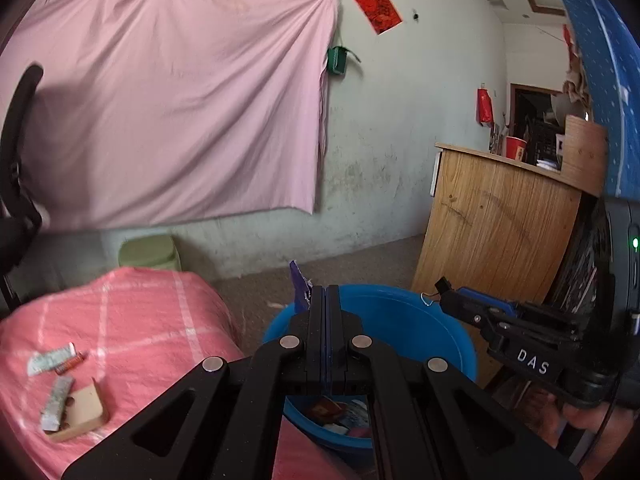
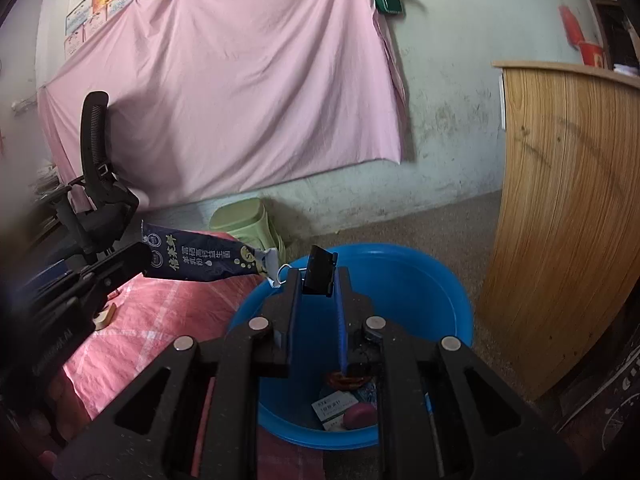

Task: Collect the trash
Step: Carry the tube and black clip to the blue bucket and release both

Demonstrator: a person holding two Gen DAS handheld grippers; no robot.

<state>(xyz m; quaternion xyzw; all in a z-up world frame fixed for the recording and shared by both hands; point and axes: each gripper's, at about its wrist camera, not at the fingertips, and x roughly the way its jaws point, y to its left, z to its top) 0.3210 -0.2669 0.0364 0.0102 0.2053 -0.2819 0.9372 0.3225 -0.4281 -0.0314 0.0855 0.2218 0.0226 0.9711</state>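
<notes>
Two grippers over a blue basin [image 2: 420, 280], both pointing slightly down. Right gripper [image 2: 318, 276]: fingers clamped on a black binder clip [image 2: 319, 270], its wire loop sticking out to the left. Left gripper [image 1: 326, 294]: fingers pressed fully together on a dark blue sachet [image 2: 192, 258], which in the right wrist view juts out sideways toward the clip, its torn silver end just beside the wire loop. In the left wrist view only a purple edge of the sachet shows past the fingers.

Basin bottom: several scraps already in, among them a white card [image 2: 334, 408] and a pink lump [image 2: 360, 416].

Left of the basin, a pink checked cloth [image 1: 120, 320] with wrappers [image 1: 52, 360] and a small open cardboard box [image 1: 86, 408] lying on it.

Farther back: a green bin [image 2: 244, 220], a wooden counter [image 2: 560, 220] on the right, a pink sheet [image 2: 240, 80] hung on the wall.
</notes>
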